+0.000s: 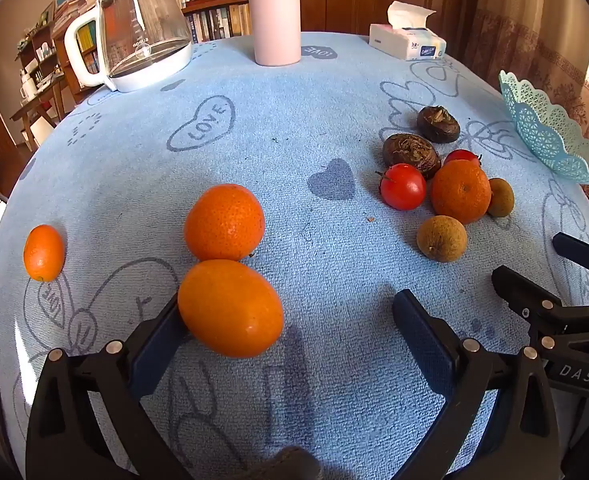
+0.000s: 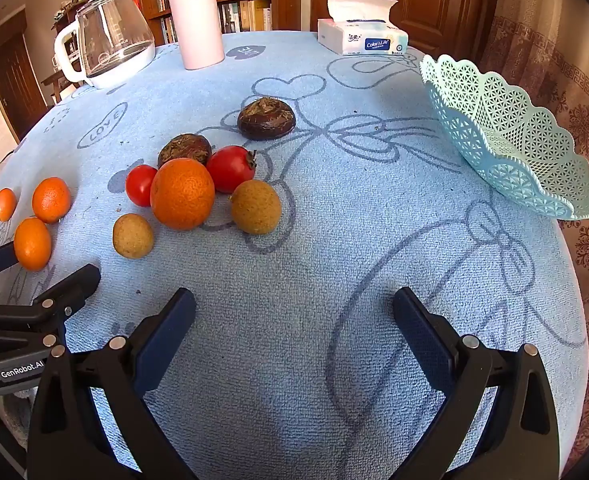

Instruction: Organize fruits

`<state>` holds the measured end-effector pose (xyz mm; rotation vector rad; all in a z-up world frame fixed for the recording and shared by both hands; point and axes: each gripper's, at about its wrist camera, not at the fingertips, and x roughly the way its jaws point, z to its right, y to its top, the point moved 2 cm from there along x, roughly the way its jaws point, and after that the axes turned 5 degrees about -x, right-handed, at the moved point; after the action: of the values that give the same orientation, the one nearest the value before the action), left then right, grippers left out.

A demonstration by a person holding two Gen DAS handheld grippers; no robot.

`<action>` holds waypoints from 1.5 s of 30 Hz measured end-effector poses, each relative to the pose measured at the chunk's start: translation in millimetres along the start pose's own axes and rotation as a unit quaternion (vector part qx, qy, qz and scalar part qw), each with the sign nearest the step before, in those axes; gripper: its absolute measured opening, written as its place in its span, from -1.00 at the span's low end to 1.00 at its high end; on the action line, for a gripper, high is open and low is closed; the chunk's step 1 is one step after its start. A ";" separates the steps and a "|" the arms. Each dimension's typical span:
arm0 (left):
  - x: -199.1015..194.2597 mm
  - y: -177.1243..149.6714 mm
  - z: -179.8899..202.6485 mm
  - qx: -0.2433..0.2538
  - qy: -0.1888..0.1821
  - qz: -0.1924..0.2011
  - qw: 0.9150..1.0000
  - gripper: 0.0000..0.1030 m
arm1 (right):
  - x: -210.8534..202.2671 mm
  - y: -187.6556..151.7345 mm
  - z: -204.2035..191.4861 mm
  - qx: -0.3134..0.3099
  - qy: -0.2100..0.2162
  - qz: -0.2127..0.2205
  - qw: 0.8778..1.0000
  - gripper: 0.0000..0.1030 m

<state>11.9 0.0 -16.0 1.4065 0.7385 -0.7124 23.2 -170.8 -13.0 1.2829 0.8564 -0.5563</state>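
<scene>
Nearest us in the left wrist view, the left gripper (image 1: 290,312) stands wide open with nothing held. Its left blue pad (image 1: 156,346) touches or nearly touches a smooth oval orange kumquat (image 1: 230,308) at lower centre. That fruit sits left of the gap's middle, long axis running upper left to lower right across the frame. A rounder pebbled orange citrus (image 1: 224,222) touches it just above; we judge that one the main obstacle to a clean close. A small oval kumquat (image 1: 43,253) lies alone at far left. At centre right is a cluster: larger orange mandarin (image 1: 460,191), red cherry tomato (image 1: 402,186), two dark brown water chestnuts (image 1: 411,153), brown longan (image 1: 441,238). The pale teal lattice plastic basket (image 1: 550,132) tilts at the right edge, on the blue printed towel cloth (image 1: 254,140).

In the right wrist view, the right gripper (image 2: 294,312) is also wide open and empty over bare cloth at lower centre. The basket shows at upper right (image 2: 510,136), empty as far as we see, well apart from all fruit. The mandarin cluster (image 2: 182,194) sits upper left of these fingers; the kumquat (image 2: 32,243) lies at far left beside the left gripper's tip. We judge the left gripper nearer the kumquat and the right nearer the basket. A glass kettle (image 2: 110,36), white tumbler (image 2: 194,16) and tissue pack (image 2: 362,40) stand along the top, out of the way.
</scene>
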 end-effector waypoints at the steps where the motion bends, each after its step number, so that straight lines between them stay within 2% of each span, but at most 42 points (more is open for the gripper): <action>1: 0.0 0.0 0.0 0.000 0.000 0.000 1.000 0.91 | 0.0 0.0 0.0 0.000 0.000 0.000 1.000 0.95; 40: 0.1 -0.2 -0.1 0.004 0.006 0.000 1.000 0.91 | -0.7 0.5 -1.1 0.000 -0.001 0.000 1.000 0.95; 45: 0.0 -0.2 -1.2 0.004 0.006 0.000 1.000 0.91 | -2.7 0.3 1.1 0.001 0.011 -0.001 1.000 0.95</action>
<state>11.7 1.2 -16.2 1.4197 0.7445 -0.7085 22.1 -172.1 -10.6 1.2922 0.8762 -0.5449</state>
